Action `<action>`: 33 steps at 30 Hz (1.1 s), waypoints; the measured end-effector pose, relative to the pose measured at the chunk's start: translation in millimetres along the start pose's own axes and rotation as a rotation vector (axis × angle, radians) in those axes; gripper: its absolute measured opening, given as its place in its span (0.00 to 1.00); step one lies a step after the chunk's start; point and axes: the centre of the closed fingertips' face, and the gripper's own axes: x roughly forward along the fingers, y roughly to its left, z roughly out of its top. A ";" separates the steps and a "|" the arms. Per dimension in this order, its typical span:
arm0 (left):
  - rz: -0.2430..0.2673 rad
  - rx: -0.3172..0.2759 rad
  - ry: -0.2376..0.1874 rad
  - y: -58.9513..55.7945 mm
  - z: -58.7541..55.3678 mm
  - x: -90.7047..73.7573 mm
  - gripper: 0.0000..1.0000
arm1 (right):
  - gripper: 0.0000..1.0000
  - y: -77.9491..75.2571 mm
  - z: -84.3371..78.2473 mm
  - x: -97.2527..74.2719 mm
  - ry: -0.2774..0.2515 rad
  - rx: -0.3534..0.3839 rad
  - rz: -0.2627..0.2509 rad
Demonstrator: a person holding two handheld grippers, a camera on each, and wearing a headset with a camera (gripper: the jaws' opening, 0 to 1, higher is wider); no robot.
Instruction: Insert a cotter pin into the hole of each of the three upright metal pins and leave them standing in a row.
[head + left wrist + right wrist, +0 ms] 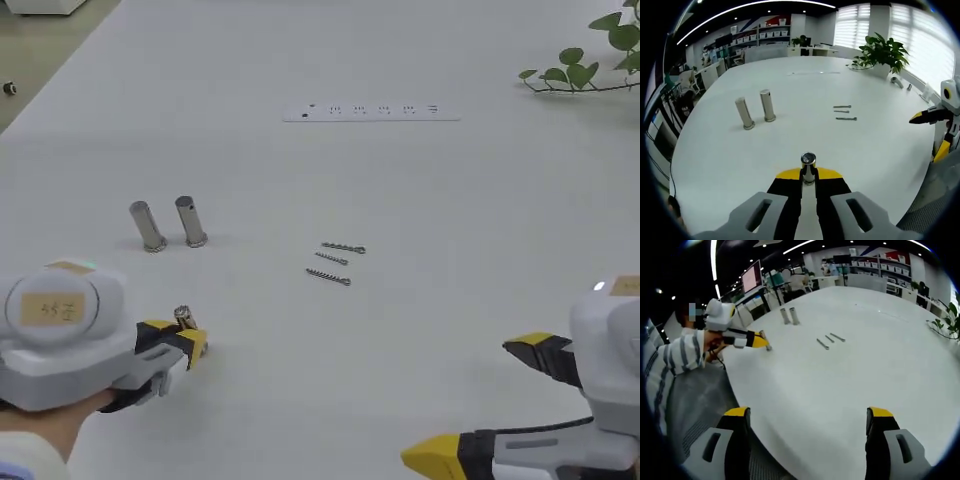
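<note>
holding one metal pin upright, the left gripper is clamping its jaws on it; the right gripper is gaping wide. three cotter pins are lying ahead, all uninserted.

head: above, looking down | gripper views: low, share cotter pins

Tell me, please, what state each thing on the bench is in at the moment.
Left hand-held gripper: shut on the held metal pin.
Held metal pin: upright, no cotter pin in it.
Right hand-held gripper: open, holding nothing.
Standing metal pins: upright side by side, apart, no cotter pins in them.
Cotter pins: lying loose, none inserted.
</note>
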 end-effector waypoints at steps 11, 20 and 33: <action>-0.026 0.007 -0.011 -8.0 -1.3 -1.1 0.07 | 0.97 3.1 -3.0 1.7 0.006 0.001 0.006; -0.023 0.016 0.002 -9.2 -2.6 -0.6 0.08 | 0.97 4.1 -2.3 3.9 0.007 -0.004 0.014; -0.019 0.014 0.027 -11.0 -11.4 -0.2 0.11 | 0.97 5.1 -3.1 4.3 0.007 -0.002 0.018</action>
